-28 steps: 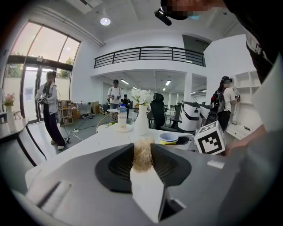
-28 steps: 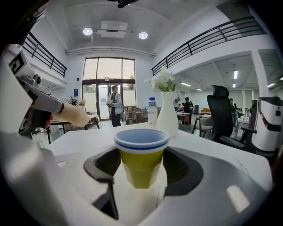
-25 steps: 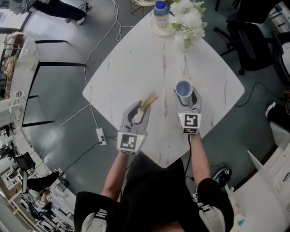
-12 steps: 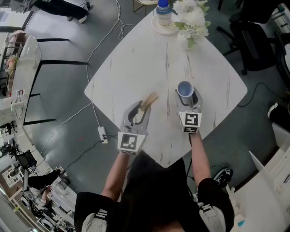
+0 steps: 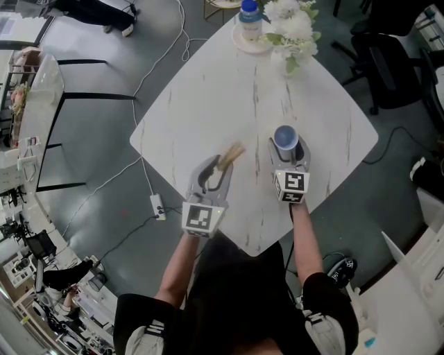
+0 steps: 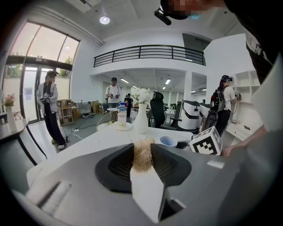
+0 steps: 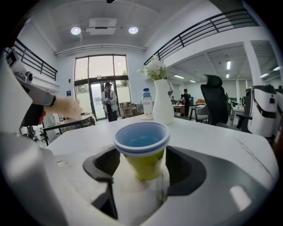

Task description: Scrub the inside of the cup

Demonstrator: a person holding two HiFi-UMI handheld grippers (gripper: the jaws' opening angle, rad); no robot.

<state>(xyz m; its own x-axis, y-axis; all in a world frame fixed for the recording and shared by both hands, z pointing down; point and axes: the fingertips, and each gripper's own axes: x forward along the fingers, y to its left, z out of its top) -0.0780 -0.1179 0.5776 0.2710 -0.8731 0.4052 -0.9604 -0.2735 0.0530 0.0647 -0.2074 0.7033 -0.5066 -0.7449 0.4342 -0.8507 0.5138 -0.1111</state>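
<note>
My right gripper (image 5: 287,147) is shut on a cup (image 5: 285,136), which stands upright near the right side of the white marble table (image 5: 208,97). The cup (image 7: 142,150) has a yellow-green body and a blue inside, and the jaws press its lower half on both sides. My left gripper (image 5: 214,166) is shut on a small brush (image 5: 231,153) with tan bristles that point up and right, toward the cup. From the left gripper view the bristles (image 6: 142,154) sit between the jaws, with the cup (image 6: 168,141) a short way off to the right.
A white vase of flowers (image 5: 291,29) and a blue-capped bottle on a plate (image 5: 250,21) stand at the table's far corner. Black office chairs (image 5: 388,55) are at the right. A power strip (image 5: 158,206) and cables lie on the floor to the left. People stand in the background.
Almost nothing: both grippers keep their hold and stay where they were on the table; only the head view has shifted slightly.
</note>
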